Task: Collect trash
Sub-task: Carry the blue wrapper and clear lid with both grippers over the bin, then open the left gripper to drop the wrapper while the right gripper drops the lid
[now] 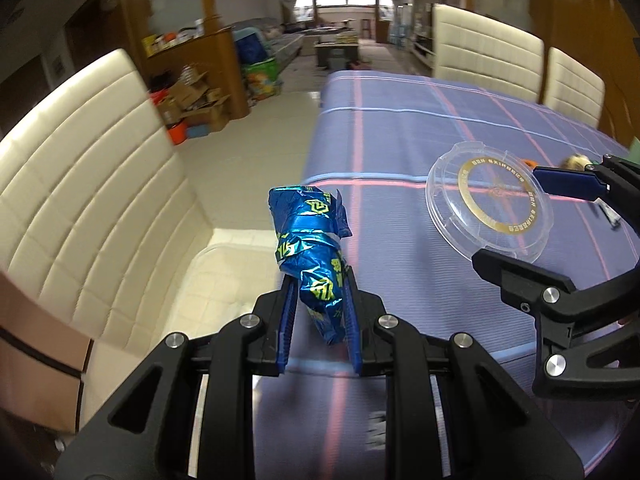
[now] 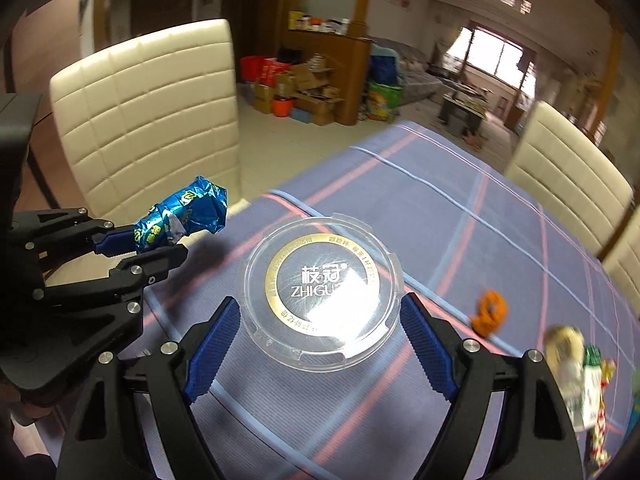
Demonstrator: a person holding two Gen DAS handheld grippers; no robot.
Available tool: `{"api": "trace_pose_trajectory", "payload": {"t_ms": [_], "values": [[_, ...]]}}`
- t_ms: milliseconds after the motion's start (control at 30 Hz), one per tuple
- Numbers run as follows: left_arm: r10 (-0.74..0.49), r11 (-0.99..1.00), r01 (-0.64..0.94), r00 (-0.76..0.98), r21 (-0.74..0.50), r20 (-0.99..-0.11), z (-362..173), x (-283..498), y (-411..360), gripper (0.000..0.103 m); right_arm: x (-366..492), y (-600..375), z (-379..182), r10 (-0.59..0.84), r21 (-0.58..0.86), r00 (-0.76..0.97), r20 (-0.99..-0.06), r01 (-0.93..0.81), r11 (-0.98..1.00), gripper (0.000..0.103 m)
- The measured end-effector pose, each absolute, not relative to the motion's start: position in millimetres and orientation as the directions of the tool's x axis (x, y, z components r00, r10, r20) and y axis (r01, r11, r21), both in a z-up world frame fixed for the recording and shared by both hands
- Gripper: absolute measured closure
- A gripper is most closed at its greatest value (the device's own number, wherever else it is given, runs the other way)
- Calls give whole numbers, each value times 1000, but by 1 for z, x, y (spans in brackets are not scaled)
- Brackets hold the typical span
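Note:
My left gripper [image 1: 320,300] is shut on a crumpled blue foil wrapper [image 1: 310,240] and holds it above the table's left edge; the wrapper [image 2: 180,220] also shows at the left of the right wrist view. My right gripper [image 2: 320,320] is open, its blue pads on either side of a clear round plastic lid [image 2: 322,292] with a gold ring that lies flat on the purple plaid tablecloth [image 2: 460,216]. The lid [image 1: 490,204] shows in the left wrist view with the right gripper's fingers [image 1: 568,184] around it.
An orange scrap [image 2: 490,312] and a blurred bundle of wrappers [image 2: 580,376] lie at the right of the cloth. Cream padded chairs stand at the left [image 1: 88,184] and at the far right [image 2: 568,188]. Boxes clutter the floor beyond [image 2: 304,92].

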State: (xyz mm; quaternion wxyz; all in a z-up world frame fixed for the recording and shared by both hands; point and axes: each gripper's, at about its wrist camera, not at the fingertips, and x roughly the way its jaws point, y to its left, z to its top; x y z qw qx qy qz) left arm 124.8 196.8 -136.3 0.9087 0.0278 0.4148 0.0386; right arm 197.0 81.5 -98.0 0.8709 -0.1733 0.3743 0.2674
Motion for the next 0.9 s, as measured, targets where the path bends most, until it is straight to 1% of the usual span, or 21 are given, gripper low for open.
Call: {"api": "trace_pose_trajectory", "payload": {"t_ms": [300, 467, 567, 733, 767, 800, 833, 867, 900], "values": [[180, 979, -189, 622, 78, -762, -139, 115, 257, 80, 200, 141, -97, 398, -103, 550, -734, -669, 736, 23], [219, 963, -259, 614, 69, -758, -139, 113, 279, 80, 203, 155, -98, 404, -100, 548, -733, -674, 732, 23], [222, 955, -292, 609, 45, -762, -141, 115, 290, 80, 203, 159, -100, 402, -107, 548, -733, -678, 728, 23], [264, 941, -333, 601, 64, -754, -143, 118, 297, 78, 204, 163, -101, 401, -122, 556, -728, -681, 722, 23], [267, 938, -341, 602, 61, -752, -143, 114, 297, 74, 204, 163, -101, 400, -123, 557, -728, -680, 723, 23], [271, 935, -349, 600, 58, -753, -143, 114, 299, 65, 204, 163, -102, 400, -122, 556, -729, -680, 723, 23], [279, 931, -361, 594, 60, -755, -143, 113, 300, 24, 205, 163, -104, 400, -119, 553, -731, -681, 723, 23], [294, 922, -383, 600, 56, -744, -141, 112, 303, 7, 205, 162, -105, 400, -117, 550, -733, -681, 722, 23], [301, 919, -393, 620, 46, -725, -139, 109, 305, 5, 205, 161, -105, 399, -117, 549, -734, -681, 723, 23]]}}
